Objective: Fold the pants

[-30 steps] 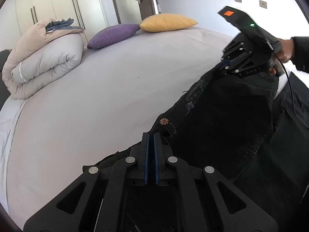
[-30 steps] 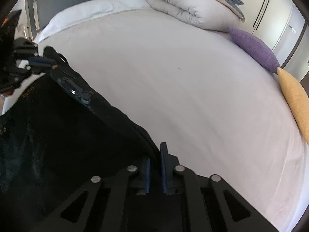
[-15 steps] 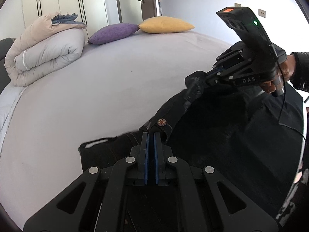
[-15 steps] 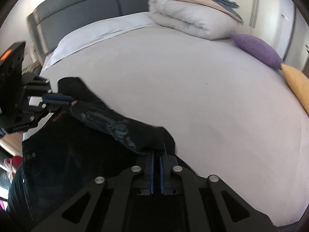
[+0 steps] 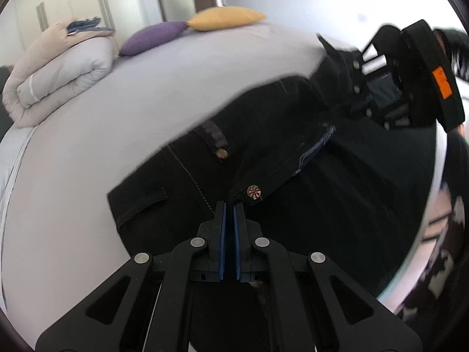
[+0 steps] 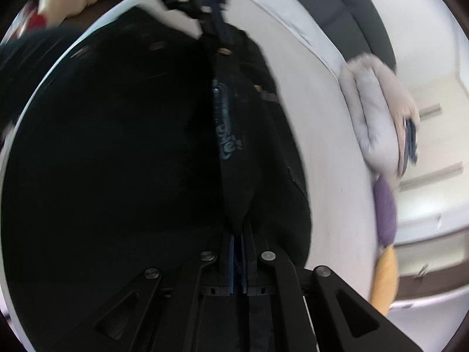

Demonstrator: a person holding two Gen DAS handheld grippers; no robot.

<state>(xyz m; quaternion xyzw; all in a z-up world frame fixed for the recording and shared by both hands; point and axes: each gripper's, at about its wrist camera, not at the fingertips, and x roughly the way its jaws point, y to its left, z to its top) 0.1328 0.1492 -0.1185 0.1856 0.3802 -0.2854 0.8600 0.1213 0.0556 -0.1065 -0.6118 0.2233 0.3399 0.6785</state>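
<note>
The left gripper is clenched on the waistband of the one pair of black pants, its two blue-lined fingers pressed nearly together just beside a metal button with a flag pattern; a second, brownish button sits a little further out on the fabric. The right gripper is likewise clamped on the same pants, dark cloth bunched between its two fingers and a strip with pale printed lettering running away from them. From the right wrist view the left gripper appears at the top of the frame, gripping the far end of that stretch of waistband, so the garment is held between the two tools; from the left wrist view the right gripper shows at the upper right, carrying one orange tag. The pants spread over the bed near its edge closest to the person, with one flap pocket lying flat against the pale sheet. Toward the far end of the bed lie two cushions, one purple cushion and one yellow cushion, touching end to end. One folded duvet sits at the bed's left edge in the left wrist view, with a small blue folded item on top of it.
</note>
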